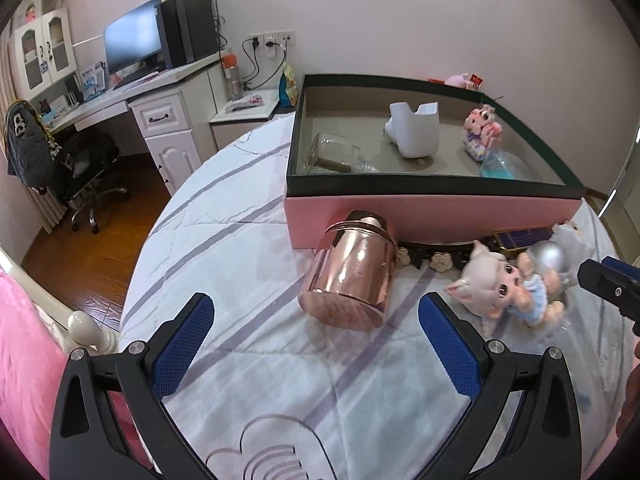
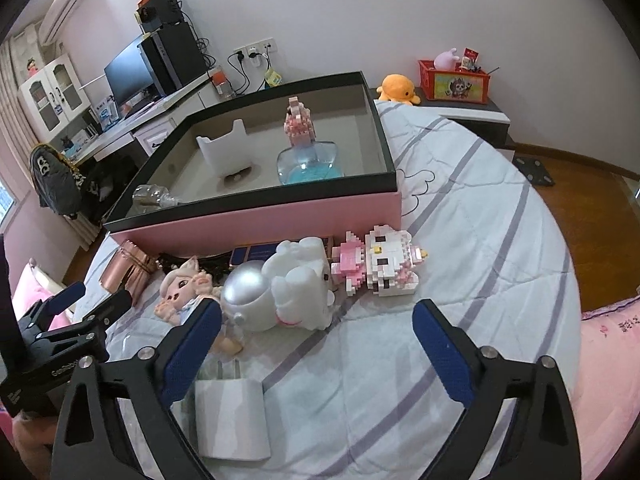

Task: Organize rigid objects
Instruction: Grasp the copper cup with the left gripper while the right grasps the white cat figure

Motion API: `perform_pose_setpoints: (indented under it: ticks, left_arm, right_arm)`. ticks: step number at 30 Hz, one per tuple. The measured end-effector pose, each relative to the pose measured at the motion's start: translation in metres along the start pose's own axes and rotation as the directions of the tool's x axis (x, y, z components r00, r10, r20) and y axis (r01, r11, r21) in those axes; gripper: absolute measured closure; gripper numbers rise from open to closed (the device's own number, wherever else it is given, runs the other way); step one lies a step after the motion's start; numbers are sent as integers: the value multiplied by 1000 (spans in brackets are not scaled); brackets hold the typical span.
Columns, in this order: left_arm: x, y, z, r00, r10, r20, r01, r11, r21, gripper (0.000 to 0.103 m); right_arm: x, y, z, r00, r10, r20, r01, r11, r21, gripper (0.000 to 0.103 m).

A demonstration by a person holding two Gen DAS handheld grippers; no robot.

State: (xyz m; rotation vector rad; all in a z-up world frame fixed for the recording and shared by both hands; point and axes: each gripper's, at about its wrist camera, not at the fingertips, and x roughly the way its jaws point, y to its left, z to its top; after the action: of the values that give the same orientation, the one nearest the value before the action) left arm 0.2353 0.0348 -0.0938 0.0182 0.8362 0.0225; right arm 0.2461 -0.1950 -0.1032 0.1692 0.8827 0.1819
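We find the left gripper [image 1: 316, 334] spread wide, empty, aligned on the toppled rose-gold metal canister [image 1: 350, 274]. The right gripper [image 2: 317, 338], equally wide, fronts the white astronaut figurine [image 2: 288, 286], presumably next for the pink box [image 2: 256, 226].

Your bed [image 2: 460, 216], quilt striped in purple, carries everything.
On it you have the pink box [image 2: 256, 220], a copper tin [image 1: 350, 276] on its side, a doll [image 1: 500, 288], an astronaut figure [image 2: 280, 288], a brick cat [image 2: 384, 260] and a white charger [image 2: 230, 420].
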Motion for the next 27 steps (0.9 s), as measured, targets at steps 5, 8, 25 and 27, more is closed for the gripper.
perform_pose_setpoints:
  ticks: [5, 8, 25, 27]
  left_arm:
    - [15, -2, 5, 1000, -19, -18, 19, 1000, 12, 0]
    - [23, -4, 6, 998, -54, -46, 54, 998, 13, 10]
    - [12, -3, -3, 990, -137, -44, 135, 990, -31, 54]
    - [9, -4, -5, 989, -139, -43, 138, 990, -31, 54]
  right_arm:
    - [11, 0, 5, 999, 48, -9, -47, 999, 19, 22]
    - [14, 1, 7, 998, 58, -10, -58, 998, 40, 23]
    - [6, -7, 2, 987, 162, 12, -162, 982, 97, 71]
    - [6, -7, 2, 987, 160, 14, -161, 981, 110, 71]
